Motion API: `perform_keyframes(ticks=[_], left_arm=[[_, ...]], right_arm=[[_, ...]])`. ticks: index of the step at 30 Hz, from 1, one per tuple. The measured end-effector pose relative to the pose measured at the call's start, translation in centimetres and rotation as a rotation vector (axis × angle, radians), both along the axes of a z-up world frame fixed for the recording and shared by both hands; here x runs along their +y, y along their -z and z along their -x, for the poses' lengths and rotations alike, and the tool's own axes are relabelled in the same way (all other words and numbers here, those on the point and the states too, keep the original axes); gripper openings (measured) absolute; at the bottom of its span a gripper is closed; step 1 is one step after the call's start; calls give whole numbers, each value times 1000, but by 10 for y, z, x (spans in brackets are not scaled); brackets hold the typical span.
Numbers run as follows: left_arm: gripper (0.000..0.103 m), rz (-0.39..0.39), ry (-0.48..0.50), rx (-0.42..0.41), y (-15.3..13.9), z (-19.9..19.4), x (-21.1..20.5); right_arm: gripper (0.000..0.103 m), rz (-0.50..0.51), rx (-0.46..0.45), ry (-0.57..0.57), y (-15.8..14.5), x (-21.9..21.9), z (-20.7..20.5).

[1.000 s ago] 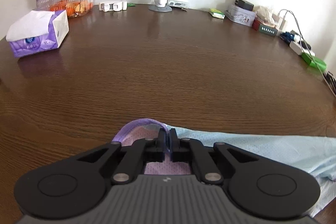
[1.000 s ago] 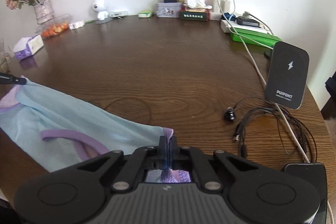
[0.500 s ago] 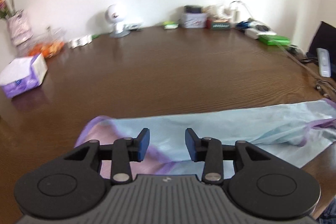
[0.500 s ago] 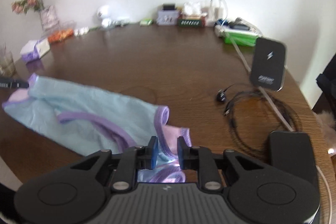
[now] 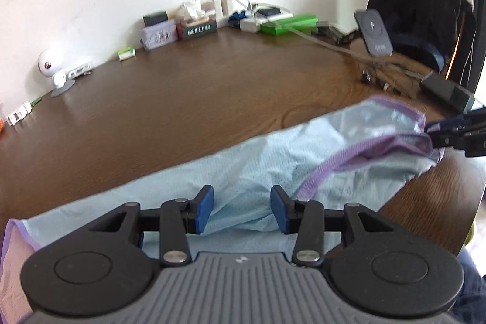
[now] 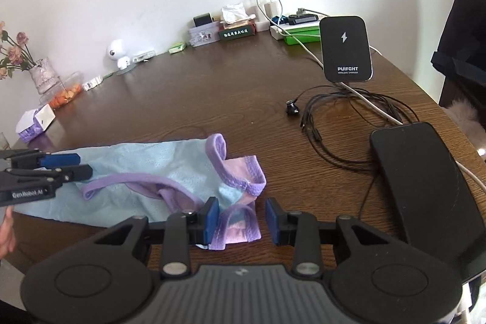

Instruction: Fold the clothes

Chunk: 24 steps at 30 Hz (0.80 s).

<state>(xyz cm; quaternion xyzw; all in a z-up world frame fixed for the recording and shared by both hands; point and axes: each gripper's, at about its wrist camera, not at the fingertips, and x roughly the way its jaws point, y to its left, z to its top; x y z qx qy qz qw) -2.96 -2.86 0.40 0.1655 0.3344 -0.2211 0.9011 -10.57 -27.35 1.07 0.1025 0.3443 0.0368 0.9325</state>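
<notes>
Both grippers have let go since a moment ago: 1 second back each was clamped on a purple hem, and now the garment (image 6: 145, 169) lies released along the near edge of the desk (image 6: 212, 99). The left gripper (image 5: 241, 210) hangs over the pale-blue mesh with its jaws parted and nothing pinched; it has swung well across toward the middle of the cloth. The right gripper (image 6: 242, 217) is opening at this moment, the pink-and-purple cuff sitting loose between its pads with clear gaps on both sides.

That reads as a lay-down finished: the cloth is spread out in a long strip, though rumpled, with 1 purple-trimmed opening curled up at the right end. The fold itself looks not yet made; a fresh grasp on an edge seems the likely next call.

Around it, clutter crowds the right side: a black phone (image 6: 425, 187) lies close to the right gripper, a tangle of cables (image 6: 343, 123) and a wireless charger (image 6: 346, 50) sit beyond. Any fold swept rightward risks snagging those cables. The tissue pack (image 6: 35, 123) and vase (image 6: 42, 75) stand well apart on the far left.
</notes>
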Motion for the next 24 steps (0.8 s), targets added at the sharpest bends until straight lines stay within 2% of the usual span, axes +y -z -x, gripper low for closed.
perform_keyframes(ticks=[3,5,8,11,12,15,18,21,24], left_arm=[[42,15,-30,-2,5,6,2],[42,26,-42,7,5,6,4],[43,24,-58,-8,6,10,4],[43,33,-82,-14,-2,15,11],[43,41,-93,-17,-5,17,14],[43,105,-143,-49,-19,23,39],[46,136,-231,-87,-30,26,69],[47,194,-365,-109,-39,28,104],[47,257,-496,-110,-41,33,137]], right_arm=[[32,91,-34,-19,4,15,0],[32,92,-50,-14,5,18,-3],[11,75,-70,-31,7,20,-11],[4,134,-84,-19,6,23,-16],[4,150,-85,6,5,21,-18],[4,92,-123,50,-6,5,-19],[4,101,-203,35,-28,9,-14],[4,85,-287,-73,-53,34,-14],[4,111,-331,-259,-64,90,-25]])
